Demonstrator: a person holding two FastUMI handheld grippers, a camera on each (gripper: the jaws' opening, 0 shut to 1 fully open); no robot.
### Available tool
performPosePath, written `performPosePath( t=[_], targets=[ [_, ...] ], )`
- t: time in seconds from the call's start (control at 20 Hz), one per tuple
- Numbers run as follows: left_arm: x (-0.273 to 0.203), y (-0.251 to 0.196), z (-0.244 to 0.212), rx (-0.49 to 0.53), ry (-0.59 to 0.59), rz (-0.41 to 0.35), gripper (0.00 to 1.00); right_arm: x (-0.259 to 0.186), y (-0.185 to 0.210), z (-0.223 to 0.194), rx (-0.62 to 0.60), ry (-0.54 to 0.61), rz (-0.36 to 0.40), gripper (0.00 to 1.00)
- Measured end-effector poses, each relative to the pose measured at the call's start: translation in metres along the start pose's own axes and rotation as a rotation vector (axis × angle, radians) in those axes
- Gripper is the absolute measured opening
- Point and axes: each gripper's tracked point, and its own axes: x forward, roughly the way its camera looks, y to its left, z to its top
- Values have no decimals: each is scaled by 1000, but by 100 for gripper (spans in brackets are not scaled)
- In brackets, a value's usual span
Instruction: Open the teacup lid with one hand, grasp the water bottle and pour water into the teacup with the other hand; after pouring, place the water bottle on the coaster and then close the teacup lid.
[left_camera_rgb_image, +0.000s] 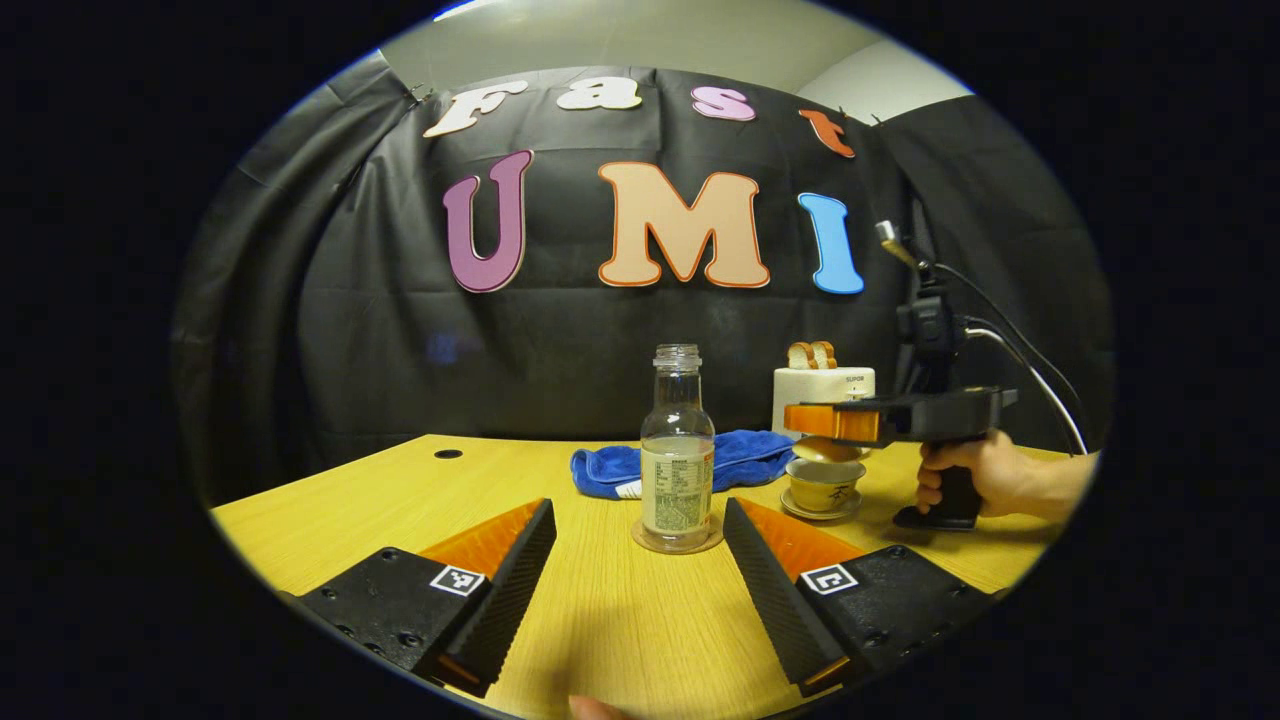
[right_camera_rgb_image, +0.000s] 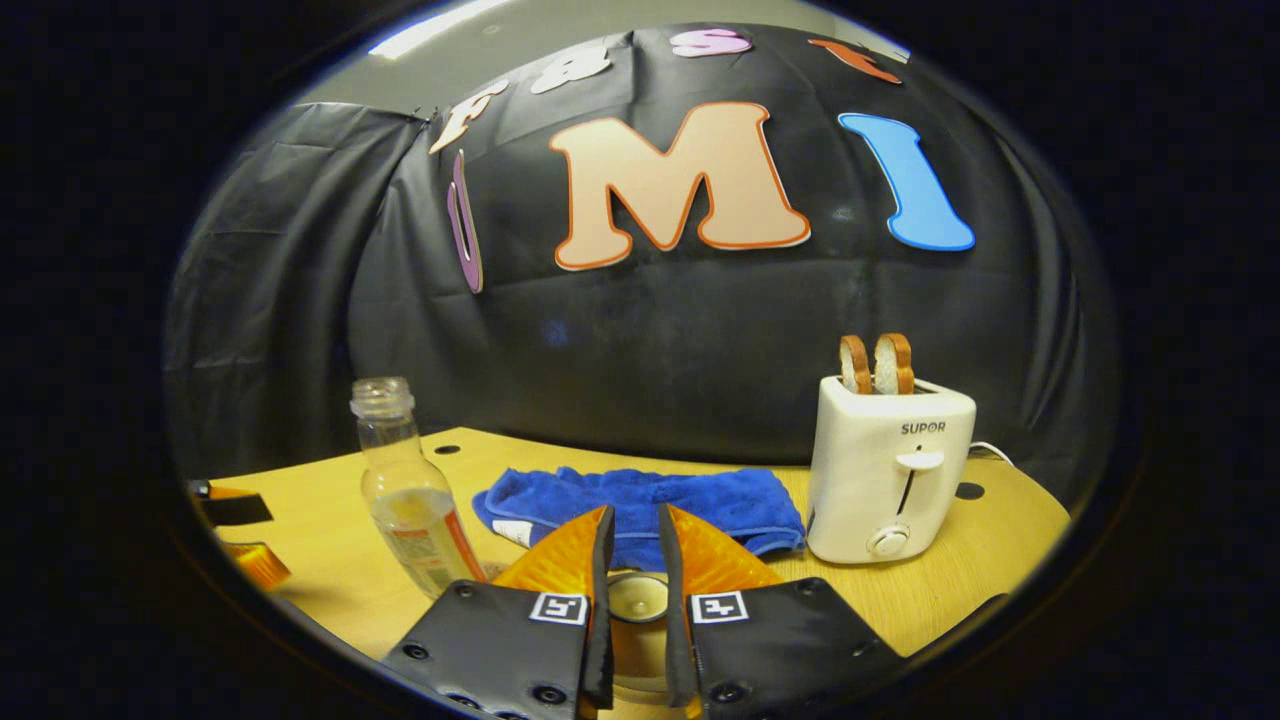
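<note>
A clear uncapped water bottle (left_camera_rgb_image: 678, 450), about half full, stands upright on a round coaster (left_camera_rgb_image: 700, 546) in the middle of the wooden table. My left gripper (left_camera_rgb_image: 640, 512) is open just short of it, one finger on each side, touching nothing. To the right, my right gripper (left_camera_rgb_image: 835, 422) holds the teacup lid (left_camera_rgb_image: 828, 450) a little above the open teacup (left_camera_rgb_image: 822, 483) on its saucer. In the right gripper view, my right gripper (right_camera_rgb_image: 635, 515) is shut on the knob of the lid (right_camera_rgb_image: 637, 597), and the bottle (right_camera_rgb_image: 410, 500) leans at the left.
A blue towel (left_camera_rgb_image: 745, 455) (right_camera_rgb_image: 640, 505) lies crumpled behind the bottle and cup. A white toaster (left_camera_rgb_image: 822, 395) (right_camera_rgb_image: 890, 480) with two bread slices stands at the back right. A hand (left_camera_rgb_image: 985, 475) grips the right gripper's handle, and cables trail from it.
</note>
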Motion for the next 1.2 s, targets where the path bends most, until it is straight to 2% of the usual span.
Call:
performPosePath(
  t=[0.35, 0.7, 0.8, 0.9, 1.0, 1.15, 1.2],
  targets=[
    [-6, 0, 1, 0, 4, -8, 98, 7, -7, -21, -43, 36, -32, 23],
    [-7, 1, 2, 0, 7, -8, 98, 8, -7, -22, -34, 36, -24, 24],
    [-8, 2, 2, 0, 8, -5, 98, 7, -7, -24, -31, 31, -20, 27],
    [-8, 3, 3, 0, 7, -1, 98, 1, -8, -24, -18, 36, -20, 34],
    [-8, 3, 2, 1, 8, -1, 98, 4, -7, -23, -26, 24, -23, 51],
    [-8, 2, 2, 0, 9, -1, 98, 0, -5, -18, -64, -6, -33, 89],
    [-9, 3, 3, 0, 9, -1, 98, -2, -5, -16, -72, -22, -38, 79]
  ],
)
